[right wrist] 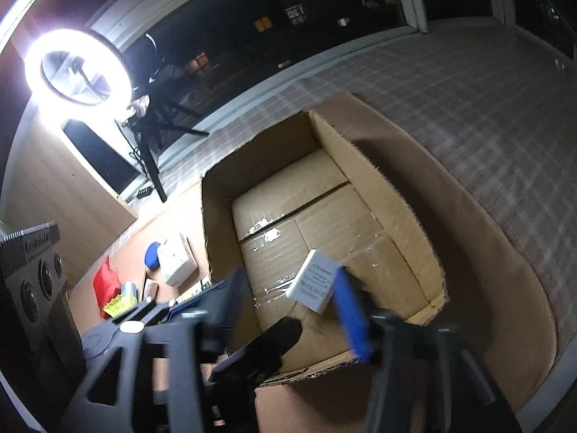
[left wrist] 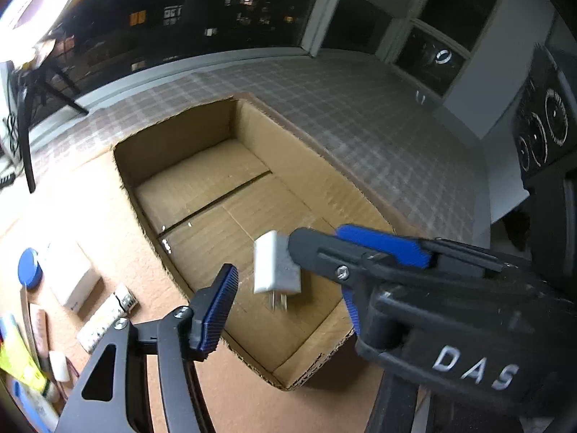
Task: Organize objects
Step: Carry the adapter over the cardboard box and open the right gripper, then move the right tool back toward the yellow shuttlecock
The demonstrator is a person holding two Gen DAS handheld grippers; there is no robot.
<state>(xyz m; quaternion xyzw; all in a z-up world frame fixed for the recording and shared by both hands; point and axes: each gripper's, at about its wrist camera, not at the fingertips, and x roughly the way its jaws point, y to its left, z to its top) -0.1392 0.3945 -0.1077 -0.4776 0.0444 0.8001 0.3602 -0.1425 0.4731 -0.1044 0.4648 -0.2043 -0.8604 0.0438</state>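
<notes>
Around my work sits an open cardboard box (left wrist: pixel 173 137), its flaps torn off in ragged edges and its floor bare apart from a taped seam. To its left on the orange-brown tabletop (left wrist: pixel 90 209) lies a scatter of small goods: a blue round lid (left wrist: pixel 29 267), a white carton (left wrist: pixel 72 281) just beside it, and a flat labelled strip (left wrist: pixel 104 321) nearer the box wall. The white charger (left wrist: pixel 276 267) is over the box's near end, prongs pointing down. It touches the tip of my right gripper (right wrist: pixel 292 306), whose blue pads are spread wide with the charger against the inner face of the right-hand one. I read that gripper as released, and I cannot tell whether the charger rests on the box floor. My right gripper's body, marked DAS, blocks much of the left wrist view and hides one finger of my left gripper (left wrist: pixel 288 310), so I cannot tell how that one stands. Only its blue-padded finger (left wrist: pixel 216 310) shows, at the box's near-left rim. The right wrist view alone gives me a blazing ring light (right wrist: pixel 77 66) on a black tripod (right wrist: pixel 155 166), a red pouch (right wrist: pixel 106 283) and a yellow packet (right wrist: pixel 120 303). Behind the box a grey checked cloth (left wrist: pixel 360 115) runs to a dark window (left wrist: pixel 216 11) speckled with city lights.
</notes>
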